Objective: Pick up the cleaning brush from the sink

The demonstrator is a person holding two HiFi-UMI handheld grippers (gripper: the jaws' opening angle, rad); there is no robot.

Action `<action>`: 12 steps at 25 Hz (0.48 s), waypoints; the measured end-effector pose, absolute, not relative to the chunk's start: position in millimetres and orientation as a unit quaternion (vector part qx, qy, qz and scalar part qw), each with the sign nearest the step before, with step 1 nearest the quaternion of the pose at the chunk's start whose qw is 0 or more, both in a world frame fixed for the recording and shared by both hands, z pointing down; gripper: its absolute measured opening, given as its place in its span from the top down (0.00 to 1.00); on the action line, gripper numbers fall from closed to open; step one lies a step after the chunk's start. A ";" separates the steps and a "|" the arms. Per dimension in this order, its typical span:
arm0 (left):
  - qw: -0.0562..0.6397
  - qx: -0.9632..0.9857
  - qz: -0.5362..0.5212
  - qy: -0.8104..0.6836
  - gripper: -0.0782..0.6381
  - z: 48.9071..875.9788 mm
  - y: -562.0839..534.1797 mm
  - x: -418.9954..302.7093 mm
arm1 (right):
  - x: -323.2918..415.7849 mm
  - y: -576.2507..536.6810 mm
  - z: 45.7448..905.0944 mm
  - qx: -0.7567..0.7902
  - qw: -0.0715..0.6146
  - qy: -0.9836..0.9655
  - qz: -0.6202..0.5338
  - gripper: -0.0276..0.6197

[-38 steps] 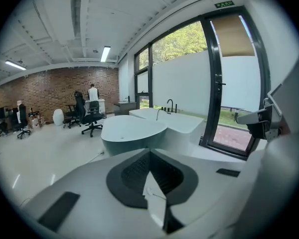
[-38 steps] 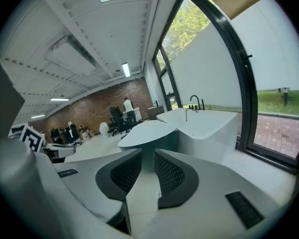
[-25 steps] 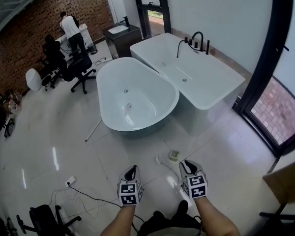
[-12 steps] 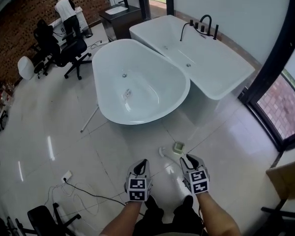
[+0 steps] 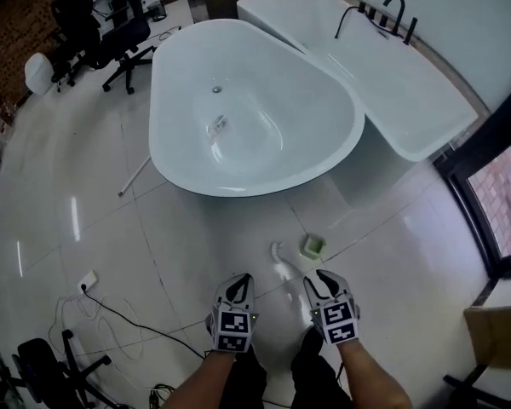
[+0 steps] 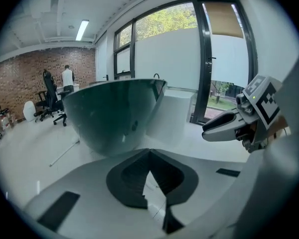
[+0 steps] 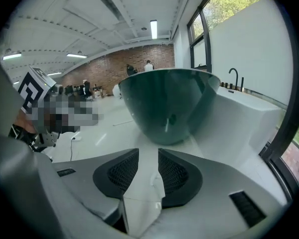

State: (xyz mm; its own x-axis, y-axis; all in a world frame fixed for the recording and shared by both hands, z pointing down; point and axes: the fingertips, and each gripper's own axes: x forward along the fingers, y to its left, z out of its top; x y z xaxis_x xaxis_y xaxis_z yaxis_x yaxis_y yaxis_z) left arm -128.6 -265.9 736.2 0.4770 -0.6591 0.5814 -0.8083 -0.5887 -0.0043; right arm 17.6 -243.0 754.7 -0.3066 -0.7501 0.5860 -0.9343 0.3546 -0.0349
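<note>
A white oval tub [image 5: 255, 169] stands ahead of me, its dark underside [image 6: 114, 113] filling both gripper views. Something small and pale [image 5: 219, 125] lies on the tub's bottom near the drain; I cannot tell what it is. A white curved brush-like thing [image 5: 278, 258] and a small green-white cup [image 5: 312, 246] lie on the floor tiles just ahead of the grippers. My left gripper [image 5: 238, 283] [image 6: 149, 152] is low over the floor, shut with nothing in it. My right gripper [image 5: 320, 278] [image 7: 148, 154] is beside it; its jaws are opening and hold nothing.
A rectangular white tub [image 5: 409, 100] with a black tap [image 5: 392, 11] adjoins the oval one at the right. A thin white rod [image 5: 134, 175] lies on the floor left of the tub. A socket block [image 5: 87, 279] with black cable, office chairs [image 5: 119, 41] and a glass door [image 5: 494, 194] surround the spot.
The head view has dropped and drawn nearer: the oval tub and the floor items look larger. Both grippers stay side by side at the bottom, now closer to the floor.
</note>
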 end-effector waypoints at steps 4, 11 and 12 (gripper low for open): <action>0.165 0.836 0.272 -0.447 0.88 860.6 -299.5 -130.3 | 15.9 -284.0 879.0 0.514 0.263 -0.794 0.190 0.77; 0.171 0.842 0.248 -0.448 0.88 1023.7 -355.7 -124.1 | -7.5 -330.1 1065.0 0.473 0.284 -0.814 0.183 0.77; 0.166 0.845 0.248 -0.445 0.88 1051.5 -361.9 -121.8 | -6.6 -334.7 1096.4 0.471 0.286 -0.815 0.181 0.77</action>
State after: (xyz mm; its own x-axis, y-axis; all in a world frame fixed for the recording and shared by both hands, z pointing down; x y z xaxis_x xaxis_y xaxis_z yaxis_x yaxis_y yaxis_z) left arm -121.8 -361.9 1051.5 0.4814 -0.6687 0.5666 -0.8333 -0.5496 0.0594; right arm -6.6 -334.7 1096.4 -0.3930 -0.6632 0.6370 -0.8708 0.4909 -0.0262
